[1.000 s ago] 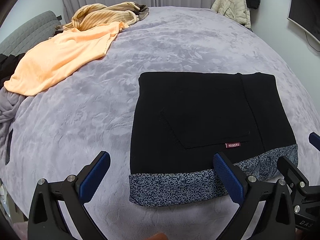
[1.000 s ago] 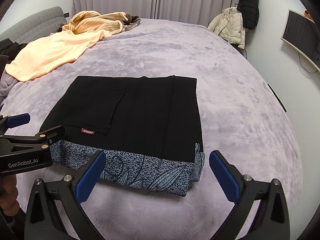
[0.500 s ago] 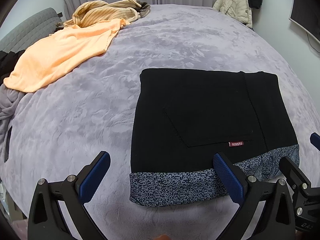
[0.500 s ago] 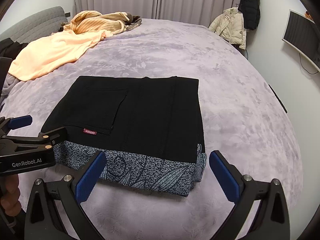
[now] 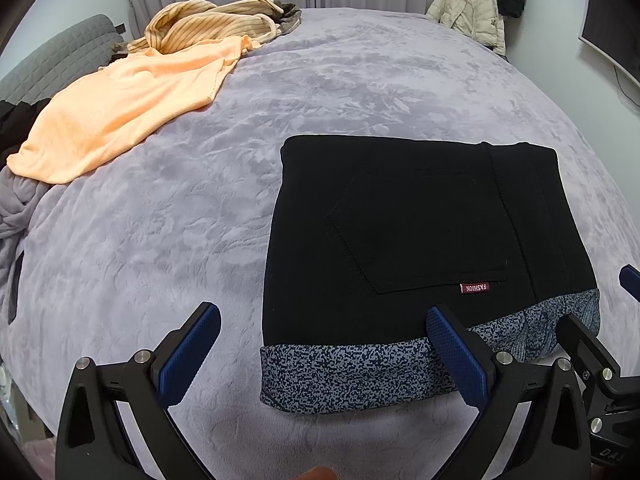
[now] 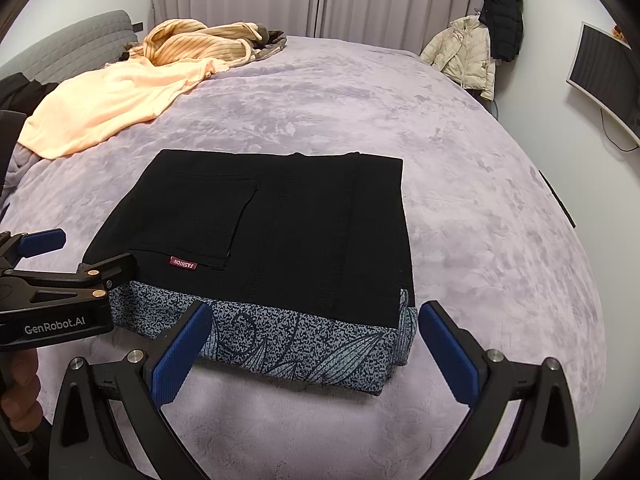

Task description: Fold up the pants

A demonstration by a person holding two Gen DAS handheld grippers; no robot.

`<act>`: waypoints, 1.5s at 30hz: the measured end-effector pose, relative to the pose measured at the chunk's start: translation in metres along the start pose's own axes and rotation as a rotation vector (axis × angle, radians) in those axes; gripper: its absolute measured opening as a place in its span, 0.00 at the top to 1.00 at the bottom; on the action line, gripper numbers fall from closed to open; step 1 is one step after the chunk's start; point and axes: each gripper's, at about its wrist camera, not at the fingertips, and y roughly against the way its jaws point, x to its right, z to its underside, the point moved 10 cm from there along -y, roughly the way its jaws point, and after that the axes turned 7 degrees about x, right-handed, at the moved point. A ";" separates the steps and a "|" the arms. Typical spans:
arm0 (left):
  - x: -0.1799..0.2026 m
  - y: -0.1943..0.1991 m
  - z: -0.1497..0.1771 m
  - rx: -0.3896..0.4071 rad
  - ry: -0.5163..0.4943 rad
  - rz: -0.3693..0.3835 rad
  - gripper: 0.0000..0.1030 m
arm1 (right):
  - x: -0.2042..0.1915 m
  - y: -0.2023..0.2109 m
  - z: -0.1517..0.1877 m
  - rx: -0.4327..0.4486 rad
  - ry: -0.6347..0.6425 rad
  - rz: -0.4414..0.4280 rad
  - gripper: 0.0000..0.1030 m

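The black pants point(image 5: 420, 224) lie folded into a flat rectangle on the purple bed, with a blue-grey speckled band along the near edge and a red "FASHION" tag by the back pocket. They also show in the right wrist view point(image 6: 288, 232). My left gripper point(image 5: 320, 352) is open and empty, hovering just in front of the near left part of the stack. My right gripper point(image 6: 316, 344) is open and empty, hovering over the near right edge. Neither touches the cloth.
An orange shirt point(image 5: 120, 108) and a striped yellow garment point(image 5: 208, 24) lie at the far left of the bed point(image 5: 360, 80). A grey headboard point(image 6: 80, 48) stands at the left. Coats point(image 6: 468, 56) hang at the far right, and a monitor point(image 6: 604, 76) is on the wall.
Both grippers have drawn back slightly and lifted from the folded pants. The pants have not moved, and both stay open.
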 end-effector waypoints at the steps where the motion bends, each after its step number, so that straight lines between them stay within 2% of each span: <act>1: 0.000 0.000 0.000 0.000 0.001 0.000 0.00 | 0.001 -0.001 -0.001 0.000 0.002 -0.002 0.00; 23: 0.002 0.001 -0.003 0.002 -0.005 -0.003 0.00 | 0.003 -0.005 -0.009 0.015 0.018 -0.025 0.00; 45: 0.026 0.008 -0.003 0.012 -0.045 -0.007 0.00 | 0.028 -0.002 -0.007 0.033 -0.026 -0.046 0.00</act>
